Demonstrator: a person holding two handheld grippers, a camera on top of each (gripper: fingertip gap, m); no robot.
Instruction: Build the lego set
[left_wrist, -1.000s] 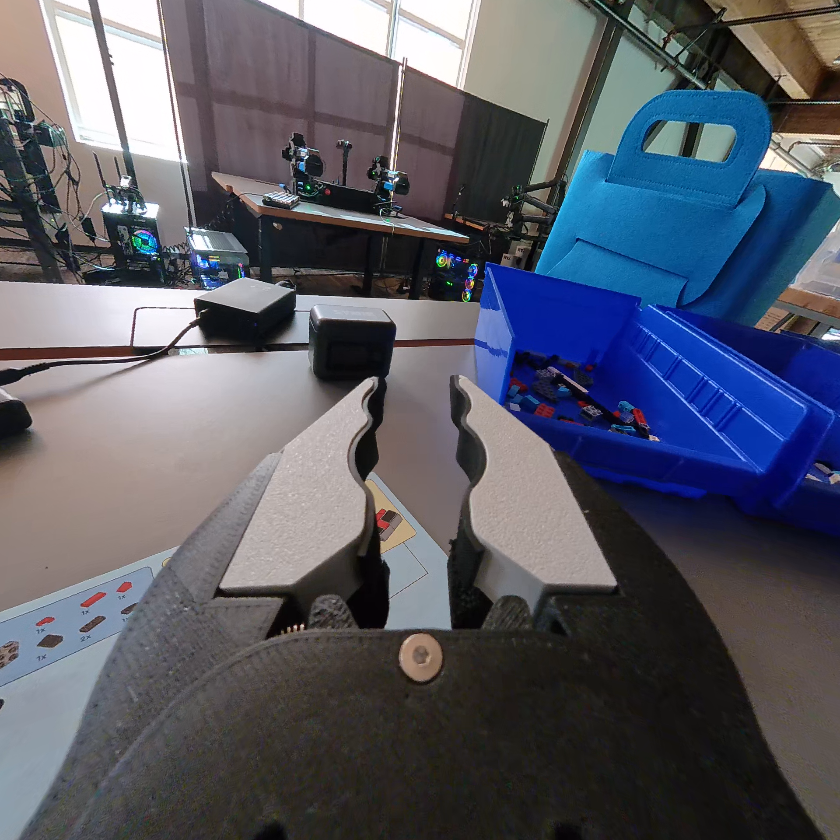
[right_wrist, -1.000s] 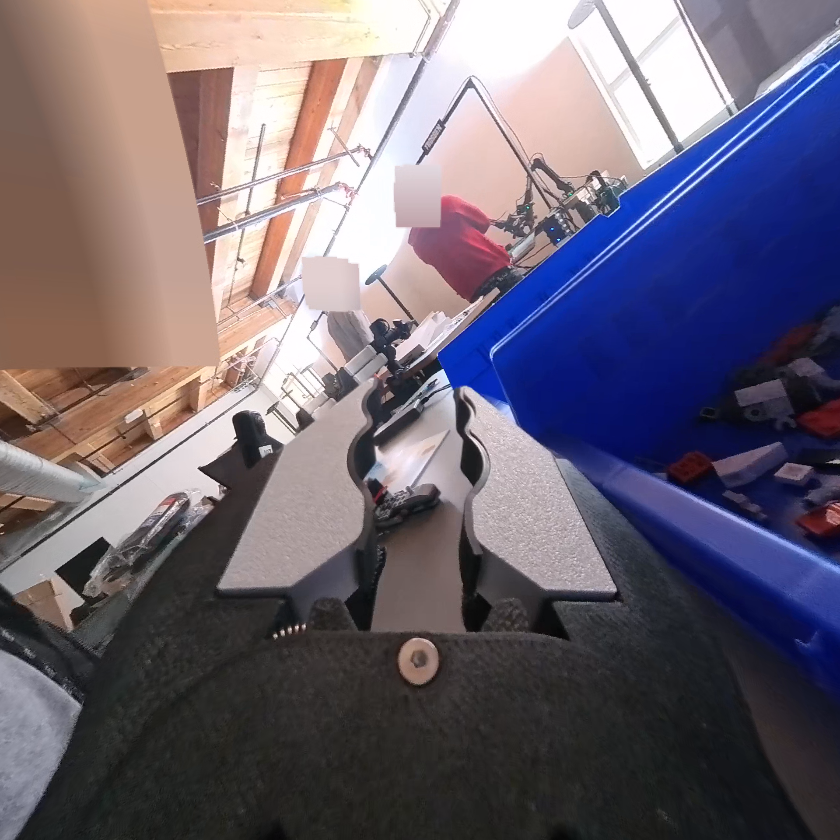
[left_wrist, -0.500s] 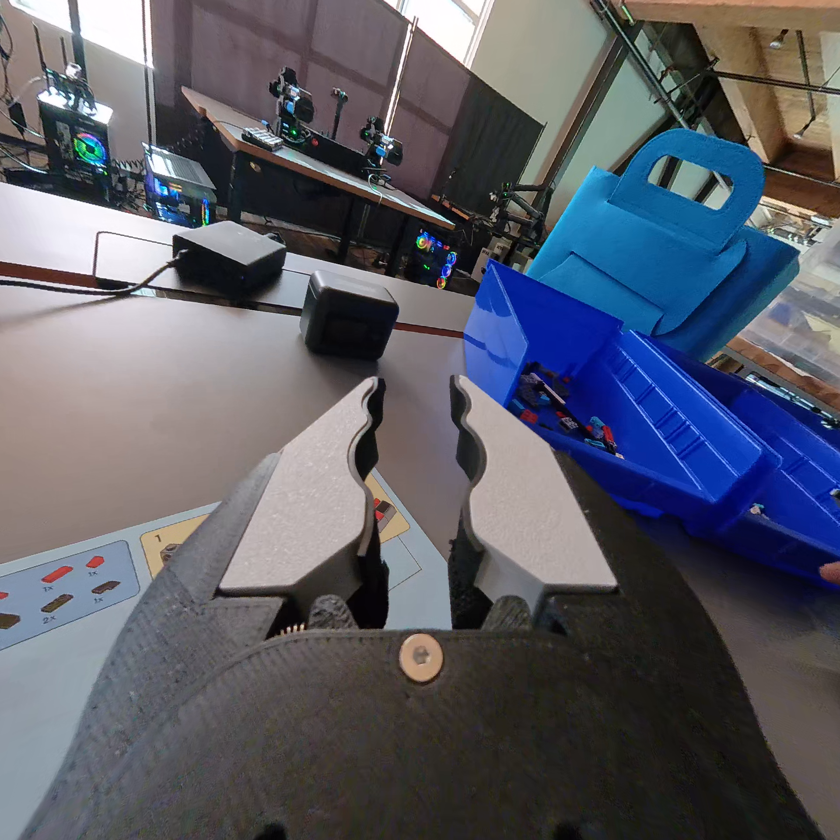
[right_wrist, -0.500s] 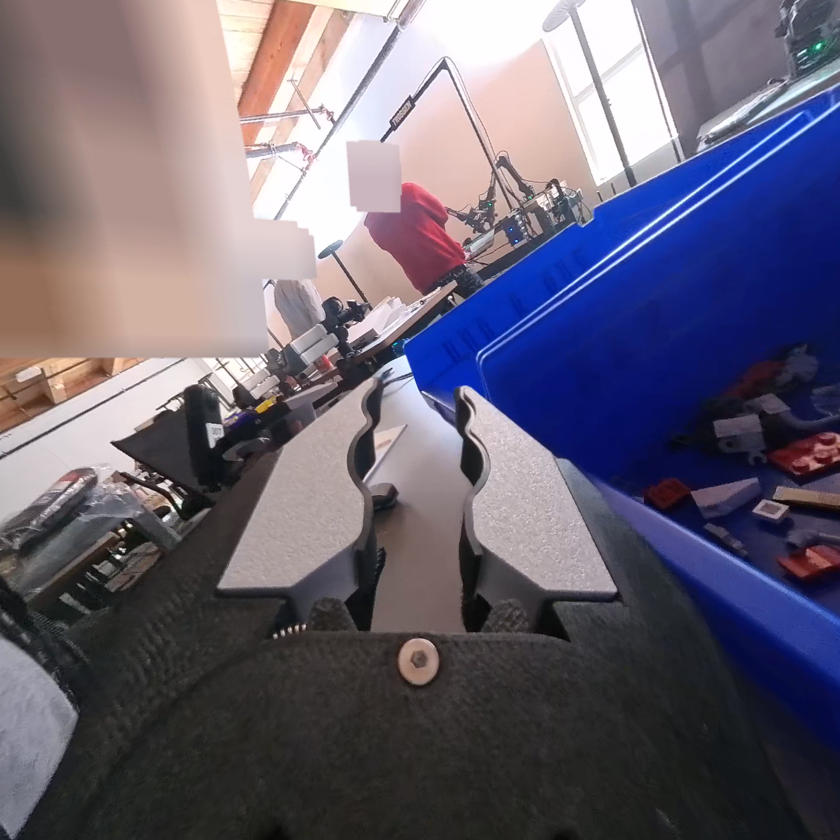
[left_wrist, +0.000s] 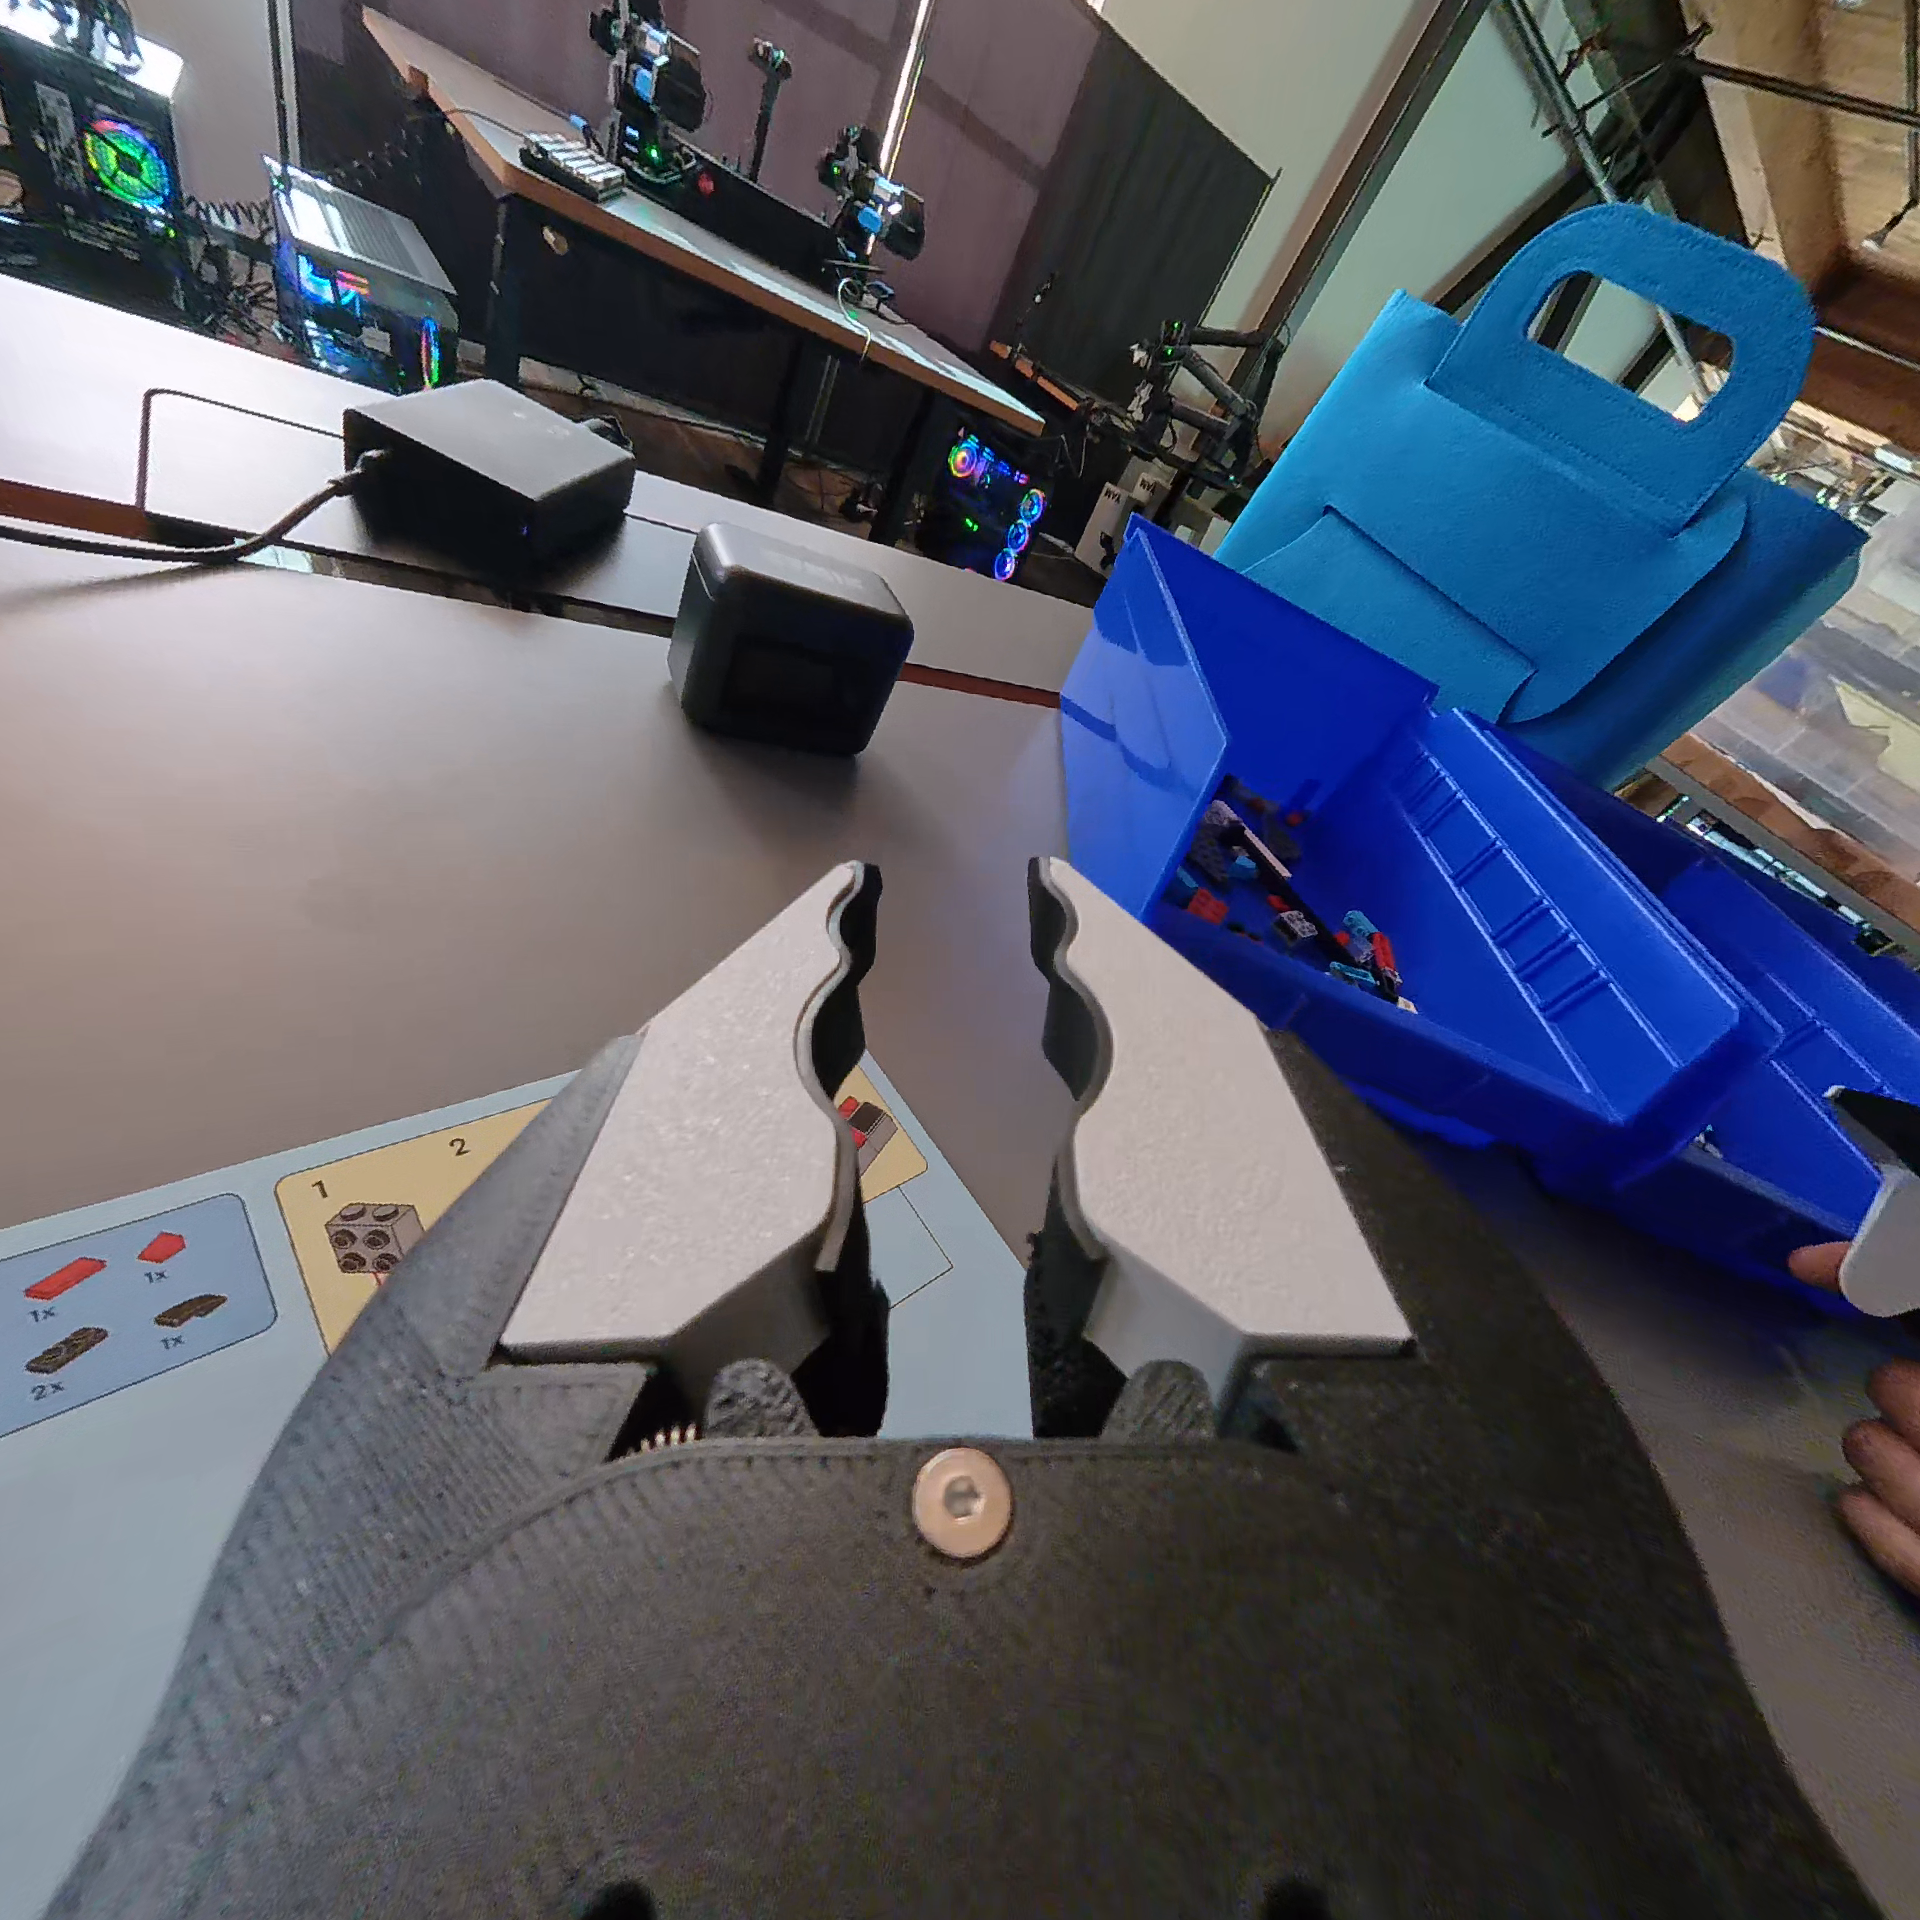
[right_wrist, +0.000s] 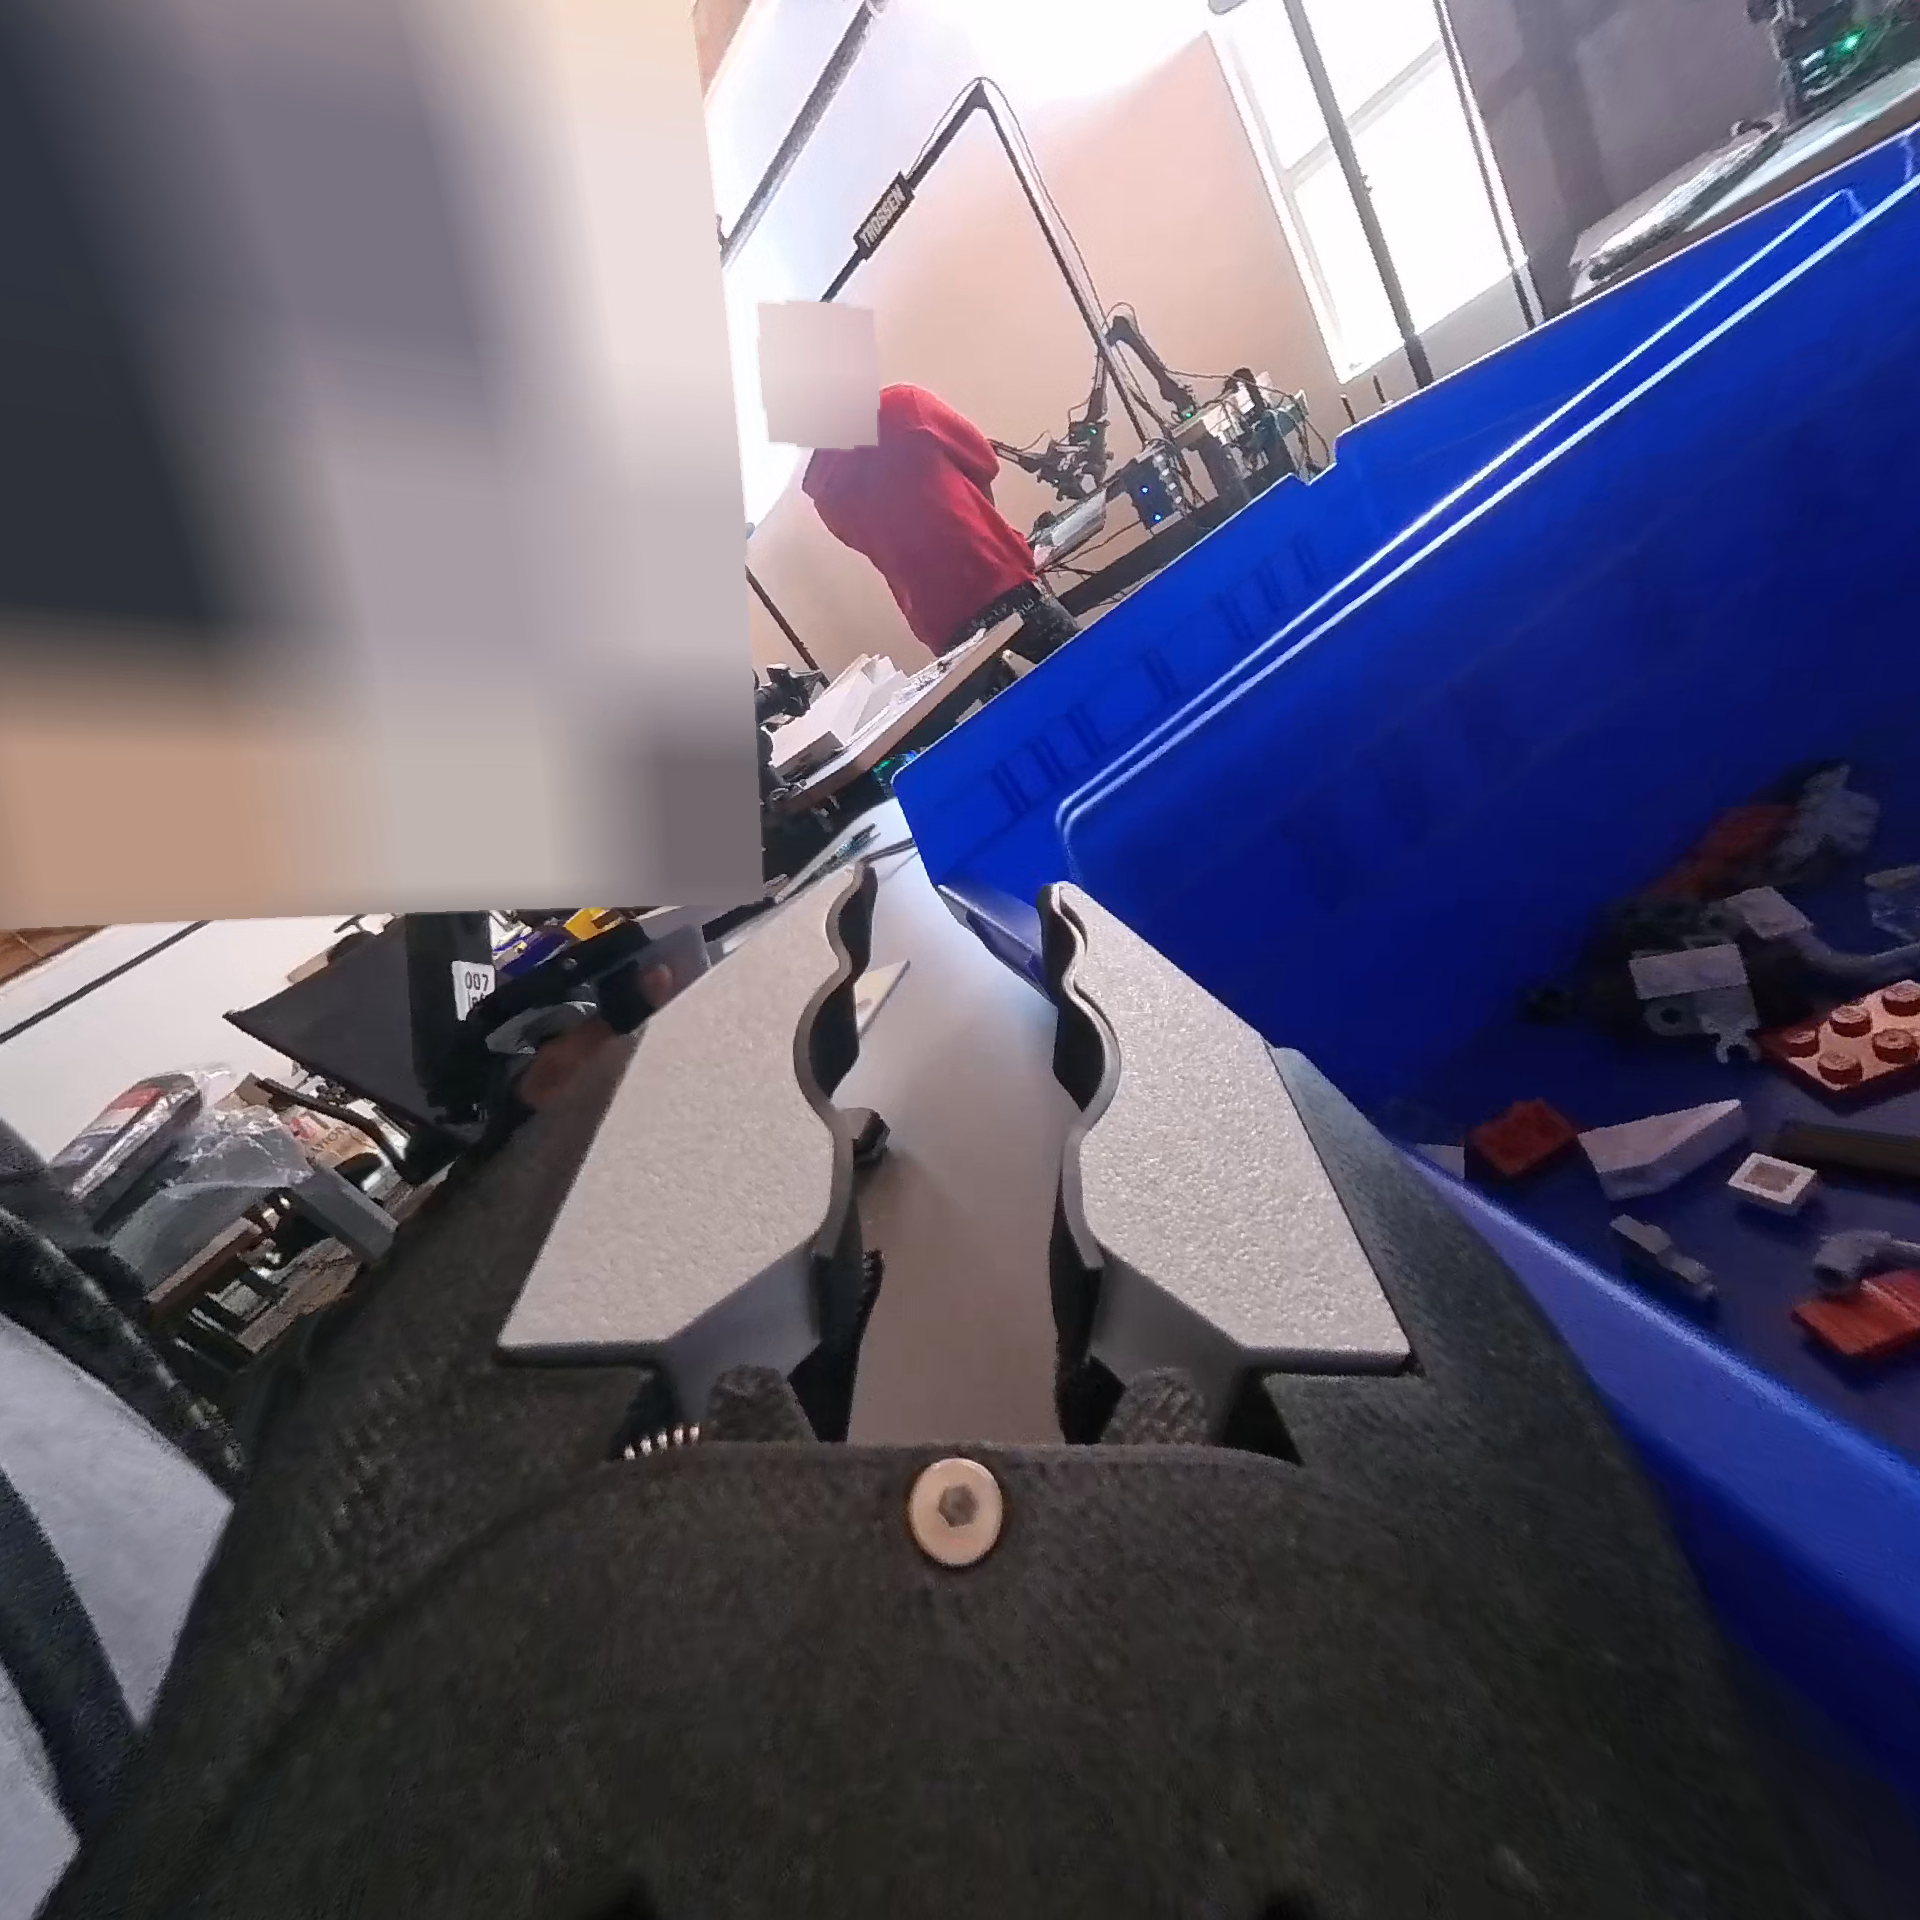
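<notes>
Nothing looks built yet. At the left the instruction sheet (left_wrist: 156, 1299) lies flat on the dark table (left_wrist: 364, 883), and the left gripper (left_wrist: 951, 883) hovers over it, jaws parted and empty. Farther right, the lego pieces (right_wrist: 1745, 1101) lie loose in the blue bin (right_wrist: 1351, 831), so I judge all the assembly is left. The right gripper (right_wrist: 951, 909), also spread and empty, sits beside that bin; only its camera shows the bricks close, while only the left's shows the sheet.

We see glossy blue plastic bins (left_wrist: 1475, 1049), a soft felt bag (left_wrist: 1538, 499) at two o'clock, our matt dark worktop (left_wrist: 312, 831), smooth printed paper (left_wrist: 135, 1382), and grainy grey tongs (left_wrist: 954, 883) on ribbed black mounts.
</notes>
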